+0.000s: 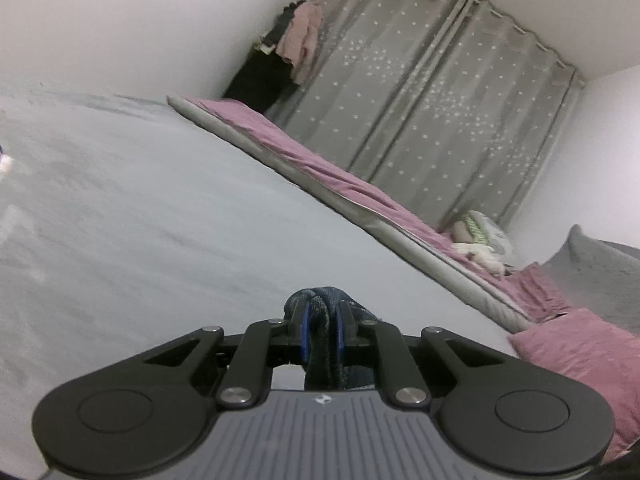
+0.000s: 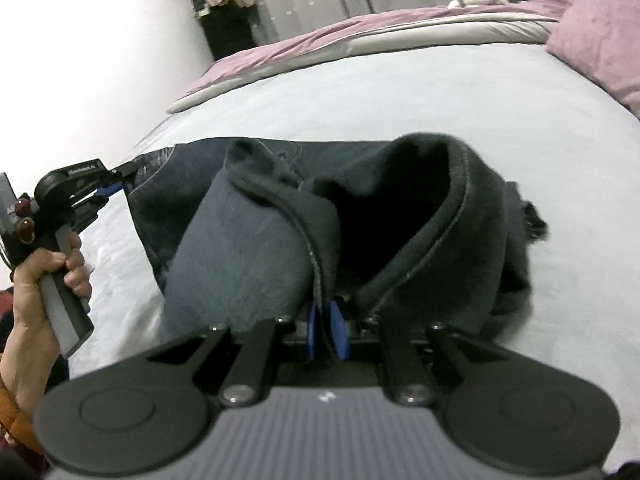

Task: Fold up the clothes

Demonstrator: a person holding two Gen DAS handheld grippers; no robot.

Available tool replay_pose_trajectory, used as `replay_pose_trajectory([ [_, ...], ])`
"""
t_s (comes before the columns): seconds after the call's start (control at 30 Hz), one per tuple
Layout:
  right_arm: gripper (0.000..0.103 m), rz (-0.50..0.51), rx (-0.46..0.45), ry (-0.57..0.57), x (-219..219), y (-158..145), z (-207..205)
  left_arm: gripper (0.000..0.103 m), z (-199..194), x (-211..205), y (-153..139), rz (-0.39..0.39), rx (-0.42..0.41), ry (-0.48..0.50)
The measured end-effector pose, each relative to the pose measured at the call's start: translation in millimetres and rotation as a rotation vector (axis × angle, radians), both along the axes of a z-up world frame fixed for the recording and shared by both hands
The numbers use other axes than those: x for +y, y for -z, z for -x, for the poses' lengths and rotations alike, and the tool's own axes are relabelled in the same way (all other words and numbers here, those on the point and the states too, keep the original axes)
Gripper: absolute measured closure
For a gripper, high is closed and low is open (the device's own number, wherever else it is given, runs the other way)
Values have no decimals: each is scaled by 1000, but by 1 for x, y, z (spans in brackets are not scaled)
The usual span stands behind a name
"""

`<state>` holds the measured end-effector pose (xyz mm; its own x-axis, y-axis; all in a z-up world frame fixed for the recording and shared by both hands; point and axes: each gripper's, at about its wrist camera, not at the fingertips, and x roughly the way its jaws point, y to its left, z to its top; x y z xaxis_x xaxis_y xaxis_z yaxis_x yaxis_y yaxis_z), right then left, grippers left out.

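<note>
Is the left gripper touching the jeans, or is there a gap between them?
Touching. In the left wrist view, the left gripper has its jaws closed on a bunched fold of the jeans, with denim pressed between the blue pads.

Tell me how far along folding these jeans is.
Started: the jeans lie on the bed, partly doubled over. In hand: the left gripper and right gripper each pinch denim. Left: laying the fold flat; it still bulges open.
</note>
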<state>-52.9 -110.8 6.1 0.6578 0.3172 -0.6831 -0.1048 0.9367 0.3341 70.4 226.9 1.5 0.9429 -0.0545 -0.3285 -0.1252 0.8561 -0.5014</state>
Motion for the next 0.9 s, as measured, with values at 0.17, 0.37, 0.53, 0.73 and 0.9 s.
replay_pose_trajectory([
  [0.17, 89, -4, -2, -61, 13, -13, -9, 92, 13, 25, 2, -16, 39, -32],
  [0.37, 63, -48, -59, -127, 20, -32, -18, 92, 21, 48, 15, -15, 149, -2],
  [0.53, 55, -79, -77, -114, 19, -44, -33, 92, 31, 59, 32, -3, 248, 27],
  [0.73, 47, -8, -58, -111, 34, -54, -82, 91, 37, 63, 43, 11, 327, 77],
  [0.9, 37, 100, -47, -163, 66, -53, -140, 88, 29, 80, 44, 64, 349, 151],
])
